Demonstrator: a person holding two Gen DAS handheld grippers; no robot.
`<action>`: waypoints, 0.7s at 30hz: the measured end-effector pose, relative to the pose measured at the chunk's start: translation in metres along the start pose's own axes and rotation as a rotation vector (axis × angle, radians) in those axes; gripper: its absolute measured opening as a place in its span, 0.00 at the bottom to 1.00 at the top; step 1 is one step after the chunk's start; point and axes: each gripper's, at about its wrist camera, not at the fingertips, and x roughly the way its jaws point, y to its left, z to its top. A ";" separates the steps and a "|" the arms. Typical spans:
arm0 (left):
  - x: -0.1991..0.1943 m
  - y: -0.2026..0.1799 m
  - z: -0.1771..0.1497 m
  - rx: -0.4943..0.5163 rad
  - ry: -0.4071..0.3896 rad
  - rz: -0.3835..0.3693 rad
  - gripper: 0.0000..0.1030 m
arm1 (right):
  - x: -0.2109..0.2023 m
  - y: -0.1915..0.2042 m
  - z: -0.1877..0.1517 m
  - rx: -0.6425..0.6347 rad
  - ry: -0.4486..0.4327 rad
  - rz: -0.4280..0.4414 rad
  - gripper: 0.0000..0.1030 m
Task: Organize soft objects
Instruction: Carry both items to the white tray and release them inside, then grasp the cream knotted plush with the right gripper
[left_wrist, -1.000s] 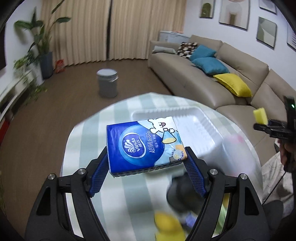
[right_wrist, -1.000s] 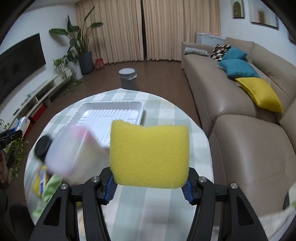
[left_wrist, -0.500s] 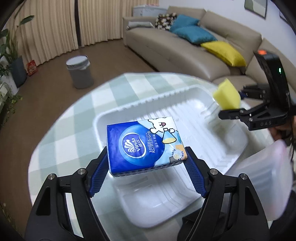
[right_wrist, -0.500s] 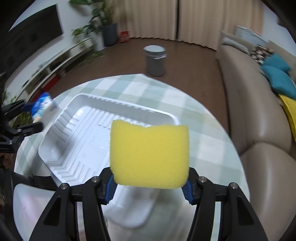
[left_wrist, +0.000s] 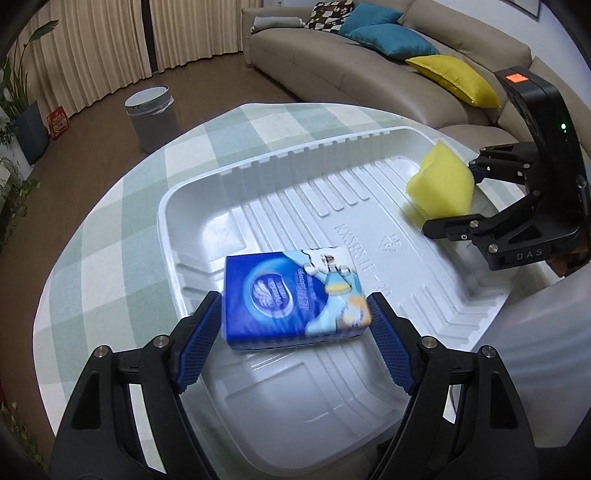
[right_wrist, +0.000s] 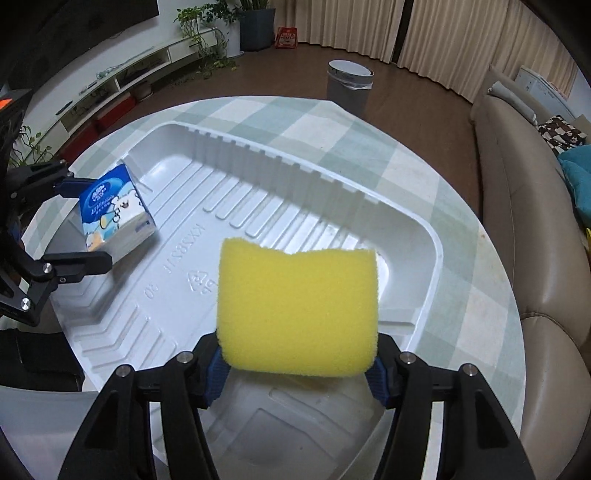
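Right now the blue pack (left_wrist: 291, 295) of tissues sits between the blue pads of the left gripper (left_wrist: 293, 301), above the near left part of the white tray (left_wrist: 192, 192). It is blurred while the fingers around it are sharp. These jaws are opening, and a thin gap shows at the right pad, so the pack looks loose rather than clamped. Whether it already touches the tray floor cannot be told. From the right wrist view the pack (right_wrist: 114, 218) is tilted, one corner down, with the left gripper (right_wrist: 81, 221) on either side of it near the tray's left end. The yellow sponge (right_wrist: 297, 310) stands between the pads of the right gripper (right_wrist: 297, 350), above the tray's right end. These jaws are opening too, with both pads against the sponge's sides, so it is held. From the left wrist view the sponge (left_wrist: 441, 186) hangs over the far right corner of the tray, well apart from the pack. The tray rests on a round table (left_wrist: 110, 240) with a green and white checked cloth. A cloudy plastic container (left_wrist: 546, 350) stands just beside the tray at the right. On the floor past the table are a grey bin (left_wrist: 151, 110) and a beige sofa (left_wrist: 332, 62).
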 end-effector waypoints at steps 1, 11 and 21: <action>-0.002 0.000 -0.001 -0.001 -0.003 0.000 0.76 | -0.001 0.000 -0.001 0.000 0.000 0.002 0.62; -0.048 0.012 0.001 -0.051 -0.114 -0.021 0.79 | -0.036 -0.004 -0.005 0.004 -0.080 0.012 0.85; -0.162 0.019 -0.076 -0.192 -0.326 -0.053 0.91 | -0.144 -0.034 -0.044 0.152 -0.278 0.008 0.92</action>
